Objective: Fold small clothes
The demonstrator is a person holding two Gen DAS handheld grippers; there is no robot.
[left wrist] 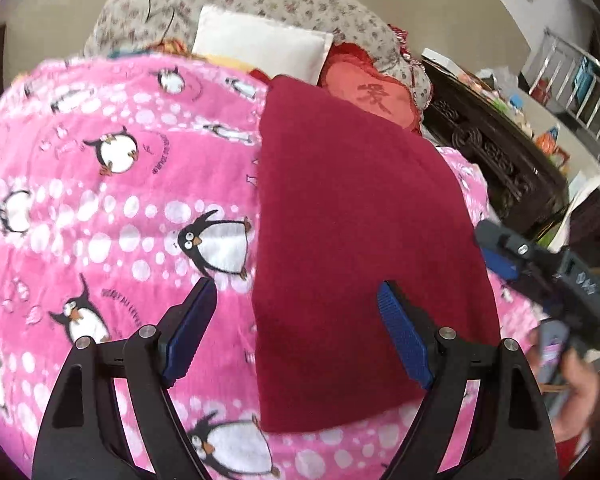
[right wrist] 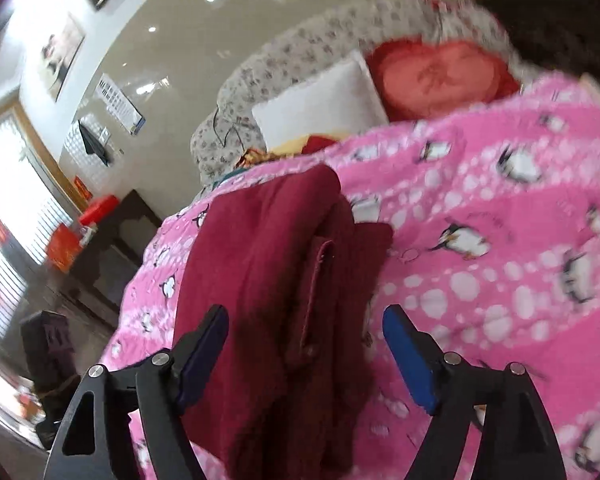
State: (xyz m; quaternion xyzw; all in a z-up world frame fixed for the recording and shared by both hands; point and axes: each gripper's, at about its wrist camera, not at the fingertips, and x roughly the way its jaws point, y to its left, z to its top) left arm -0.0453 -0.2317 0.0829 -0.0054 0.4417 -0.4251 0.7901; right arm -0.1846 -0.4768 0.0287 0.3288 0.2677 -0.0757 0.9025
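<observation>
Nearest the left wrist camera, the left gripper [left wrist: 296,320] hangs with its black arms and blue ribbed pads spread wide, holding nothing; its left pad sits over the pink fleece penguin-print blanket [left wrist: 100,208] and its right pad over the dark red knitted garment [left wrist: 352,240]. That garment lies flat as a long, smooth-edged panel running ahead of the gripper, apparently already folded lengthwise. Off to the right, the right gripper [left wrist: 500,248] hovers at the garment's far edge. Beyond lie a white rectangular pillow [left wrist: 260,46] and a red heart-shaped cushion [left wrist: 370,98]. In the blurred right wrist view, the right gripper [right wrist: 306,344] is likewise spread and empty, and the garment [right wrist: 268,280] passes between and ahead of its pads, showing stacked layers and a hem; whether a pad touches the cloth is unclear. Both tools seem positioned over opposite edges for the next fold.
</observation>
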